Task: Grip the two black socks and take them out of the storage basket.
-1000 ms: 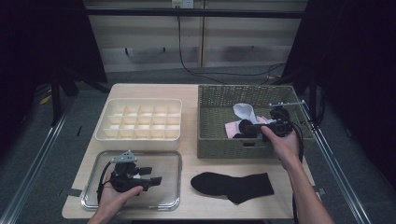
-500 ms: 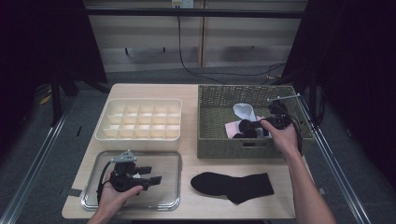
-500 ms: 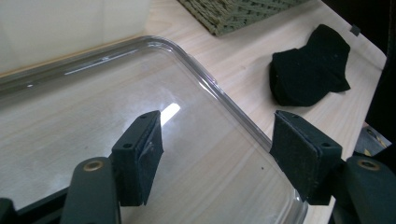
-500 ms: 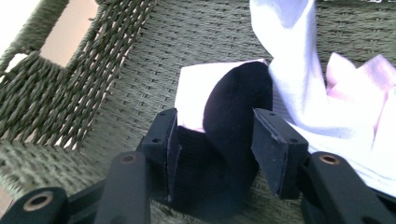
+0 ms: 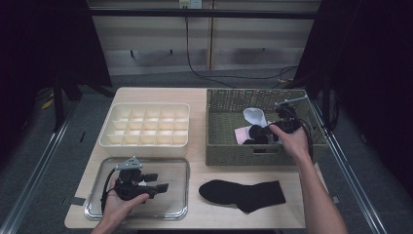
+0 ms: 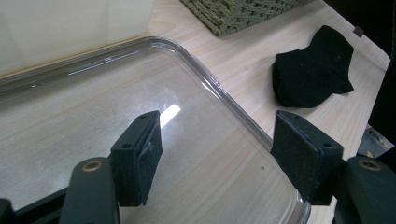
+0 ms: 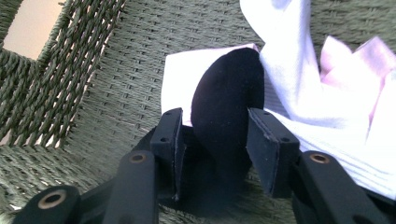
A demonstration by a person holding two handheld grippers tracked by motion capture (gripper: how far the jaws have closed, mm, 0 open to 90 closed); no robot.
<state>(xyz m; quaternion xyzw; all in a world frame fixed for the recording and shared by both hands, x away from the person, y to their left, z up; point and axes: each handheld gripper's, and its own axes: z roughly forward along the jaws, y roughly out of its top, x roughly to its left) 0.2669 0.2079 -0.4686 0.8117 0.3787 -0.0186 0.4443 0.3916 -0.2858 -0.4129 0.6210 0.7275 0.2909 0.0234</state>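
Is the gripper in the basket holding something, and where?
The right gripper has just been closing around a black sock's rounded end; a firm pinch cannot be told.

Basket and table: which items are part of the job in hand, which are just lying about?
In play:
- right gripper, jaws just closing around the black sock in the basket
- woven basket
- black sock on the table, likely its pair

Lying about:
- left gripper, open over the clear tray
- divider box
- white sock
- pink sock

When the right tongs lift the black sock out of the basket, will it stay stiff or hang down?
The black sock is soft cloth bulging between the right tongs, so it will probably droop. It looks light. It touches the white sock, which might drag along.
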